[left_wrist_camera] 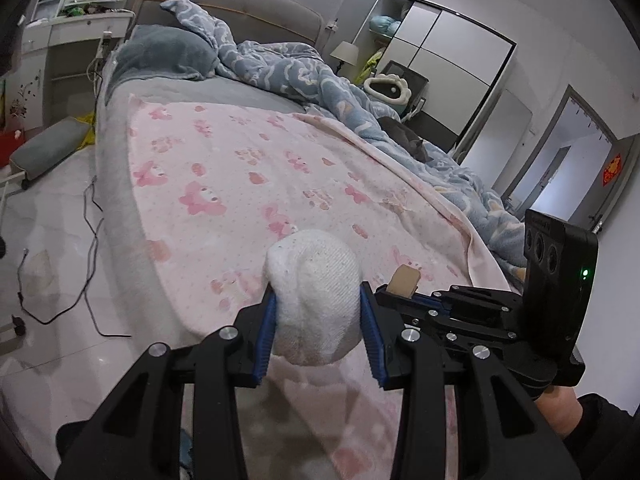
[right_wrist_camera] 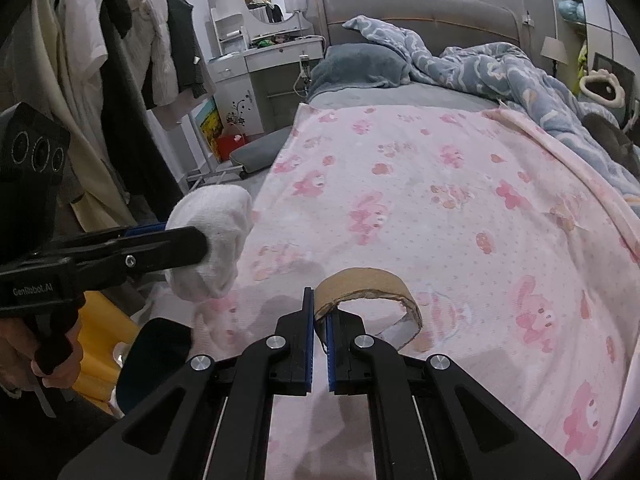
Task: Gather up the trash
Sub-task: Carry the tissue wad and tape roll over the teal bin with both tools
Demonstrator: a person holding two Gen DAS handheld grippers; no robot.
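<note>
Left gripper (left_wrist_camera: 318, 312) clamped on a white balled-up sock (left_wrist_camera: 314, 296), held in the air over the near edge of the bed (left_wrist_camera: 256, 168); right gripper (right_wrist_camera: 319, 320) pinched on the wall of a cardboard tape ring (right_wrist_camera: 366, 292), also lifted just above the pink blanket (right_wrist_camera: 460, 208). Judgement: both pieces are picked up but neither is binned yet. No trash bin identifiable in either view, and no other loose trash visible on the blanket.
</note>
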